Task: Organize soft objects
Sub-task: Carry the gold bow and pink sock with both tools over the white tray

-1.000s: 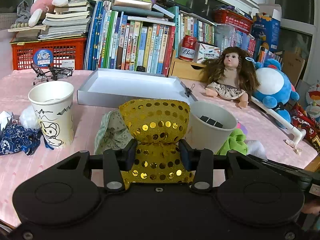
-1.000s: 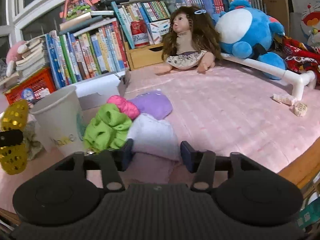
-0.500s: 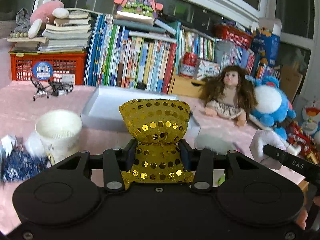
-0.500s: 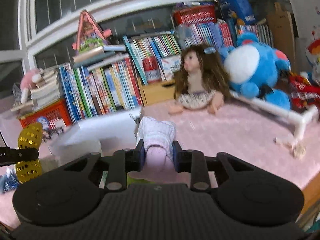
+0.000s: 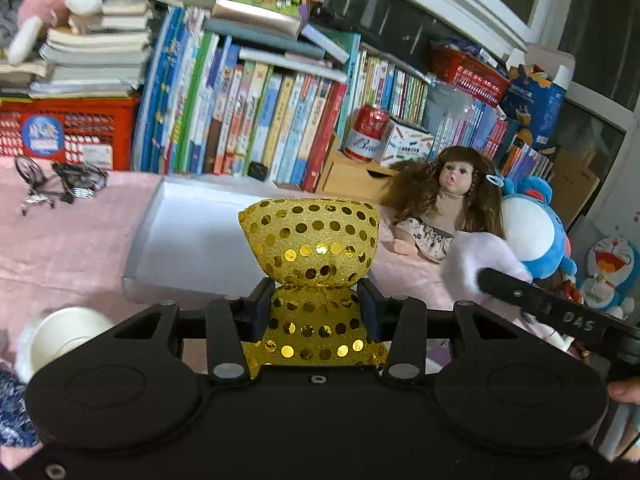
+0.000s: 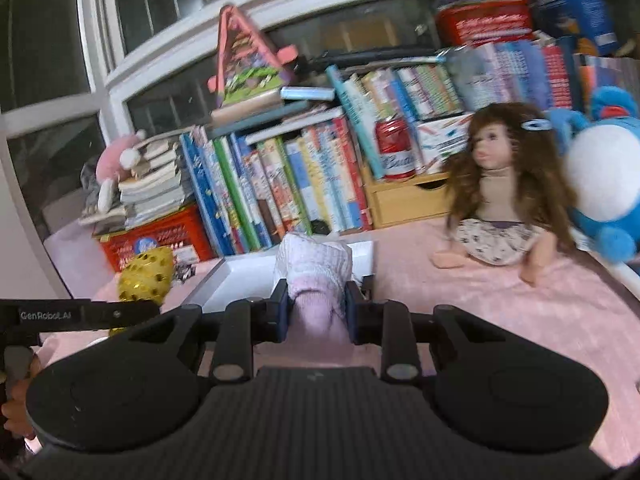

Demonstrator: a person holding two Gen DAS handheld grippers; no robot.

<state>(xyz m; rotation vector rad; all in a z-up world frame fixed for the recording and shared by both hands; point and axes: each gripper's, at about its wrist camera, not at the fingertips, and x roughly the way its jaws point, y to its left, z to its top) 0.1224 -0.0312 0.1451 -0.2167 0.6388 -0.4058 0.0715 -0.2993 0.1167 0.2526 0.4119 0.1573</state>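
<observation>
While pinched at its waist, the sequinned gold pouch (image 5: 309, 240) bulges.

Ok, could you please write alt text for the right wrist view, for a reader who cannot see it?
The right gripper, jaws shut, holds a pale pink soft pouch above a pink tablecloth, in front of a white tray. A doll sits to the right, before a row of books; the left gripper's gold sequined pouch shows at the left.
</observation>
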